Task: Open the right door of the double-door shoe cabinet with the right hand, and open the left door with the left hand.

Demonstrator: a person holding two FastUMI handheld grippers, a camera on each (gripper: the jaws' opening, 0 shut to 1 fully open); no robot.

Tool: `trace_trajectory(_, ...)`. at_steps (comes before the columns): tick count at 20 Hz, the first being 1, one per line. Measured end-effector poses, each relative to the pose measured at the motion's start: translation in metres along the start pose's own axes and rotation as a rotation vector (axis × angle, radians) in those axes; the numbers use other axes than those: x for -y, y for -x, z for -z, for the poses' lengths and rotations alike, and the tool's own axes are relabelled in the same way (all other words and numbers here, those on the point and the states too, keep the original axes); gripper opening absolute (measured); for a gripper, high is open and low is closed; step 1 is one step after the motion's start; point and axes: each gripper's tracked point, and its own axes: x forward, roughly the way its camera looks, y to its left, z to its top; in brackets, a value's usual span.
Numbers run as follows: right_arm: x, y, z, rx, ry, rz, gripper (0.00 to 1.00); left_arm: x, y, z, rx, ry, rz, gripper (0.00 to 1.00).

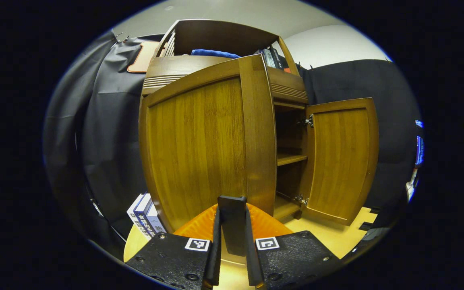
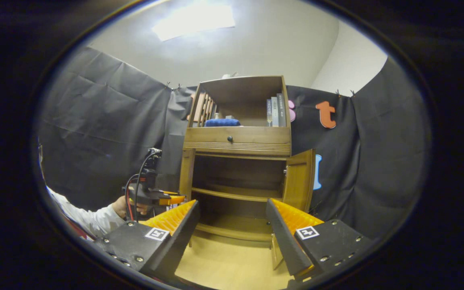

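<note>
Now both doors hang open: left door (image 1: pixel 199 145) fronts the left gripper (image 1: pixel 232 241), whose two fingers sit narrow around a dark upright piece I can't identify. Right door (image 2: pixel 298 179) is ajar; right gripper (image 2: pixel 232 225) spreads wide, empty. Cabinet (image 2: pixel 238 141) shows two inner shelves, corners shadowed.

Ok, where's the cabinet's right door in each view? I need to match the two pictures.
Left gripper view: the right door stands open at the right side of the picture.
Right gripper view: the right door is just right of centre, swung outward.
Shared landmark: the blue cloth on the upper open shelf.
</note>
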Motion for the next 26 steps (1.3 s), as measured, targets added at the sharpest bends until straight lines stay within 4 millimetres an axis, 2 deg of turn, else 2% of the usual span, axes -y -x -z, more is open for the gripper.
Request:
trace_trajectory(10, -0.004, -0.004, -0.007, 0.045, 0.014, -0.042, 0.98, -0.040, 0.049, 0.004, 0.006, -0.027, -0.084, 0.28)
trace_trajectory(11, -0.005, -0.004, -0.007, 0.043, 0.015, -0.047, 0.99, -0.047, 0.053, 0.014, -0.035, -0.028, -0.110, 0.27)
trace_trajectory(12, -0.007, -0.004, -0.006, 0.043, 0.014, -0.053, 0.99, -0.055, 0.059, 0.008, -0.008, -0.029, -0.135, 0.24)
trace_trajectory(16, -0.011, -0.005, -0.004, 0.037, 0.024, -0.068, 0.99, -0.083, 0.075, 0.013, -0.010, -0.050, -0.212, 0.17)
trace_trajectory(20, -0.013, -0.011, 0.004, 0.025, 0.064, -0.061, 0.99, -0.131, 0.097, 0.016, -0.012, -0.080, -0.338, 0.08)
trace_trajectory(21, -0.019, -0.014, 0.004, 0.028, 0.074, -0.058, 0.99, -0.134, 0.094, 0.017, -0.001, -0.061, -0.321, 0.04)
trace_trajectory(22, -0.030, -0.016, 0.003, 0.039, 0.076, -0.062, 0.99, -0.139, 0.096, 0.015, 0.001, -0.040, -0.309, 0.03)
trace_trajectory(24, -0.039, -0.023, -0.001, 0.060, 0.058, -0.084, 0.99, -0.150, 0.099, 0.018, 0.013, 0.006, -0.274, 0.02)
trace_trajectory(26, -0.048, -0.040, -0.004, 0.065, 0.049, -0.105, 0.98, -0.157, 0.099, 0.017, 0.035, 0.033, -0.235, 0.02)
